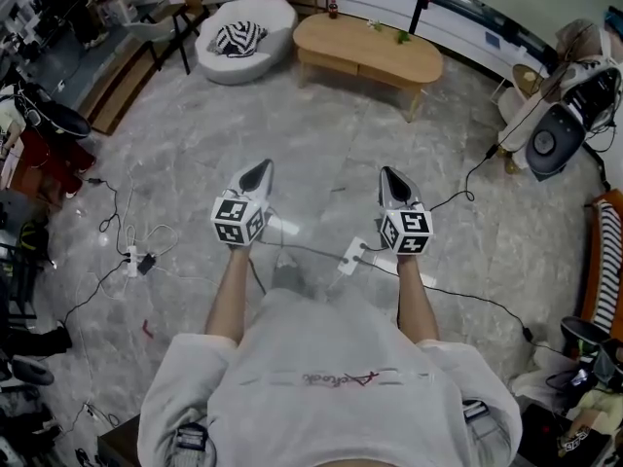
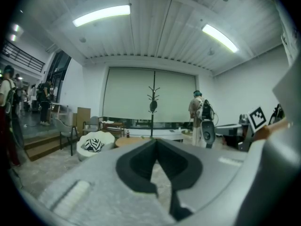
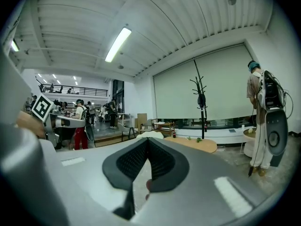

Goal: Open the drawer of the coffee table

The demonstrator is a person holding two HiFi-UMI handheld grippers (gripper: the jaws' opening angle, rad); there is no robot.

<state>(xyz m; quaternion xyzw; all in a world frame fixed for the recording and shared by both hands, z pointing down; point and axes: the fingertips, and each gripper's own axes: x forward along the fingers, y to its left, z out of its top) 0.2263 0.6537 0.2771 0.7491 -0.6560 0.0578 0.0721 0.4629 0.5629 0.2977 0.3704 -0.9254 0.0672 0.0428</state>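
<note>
The oval wooden coffee table [image 1: 370,49] stands far ahead across the marble floor, small in the left gripper view [image 2: 133,140] and in the right gripper view [image 3: 194,144]; no drawer front can be made out. My left gripper [image 1: 261,166] and right gripper [image 1: 388,172] are held side by side in front of the person, pointing toward the table and well short of it. Both are shut with tips together and nothing between them. The same shows for the left gripper [image 2: 155,140] and the right gripper [image 3: 147,139] in their own views.
A white beanbag seat [image 1: 245,35] with a striped cushion [image 1: 238,38] sits left of the table. Cables and a power strip [image 1: 351,255] lie on the floor near my grippers. A coat stand [image 1: 422,0] rises behind the table. A person [image 3: 261,121] with a speaker-like device stands at right.
</note>
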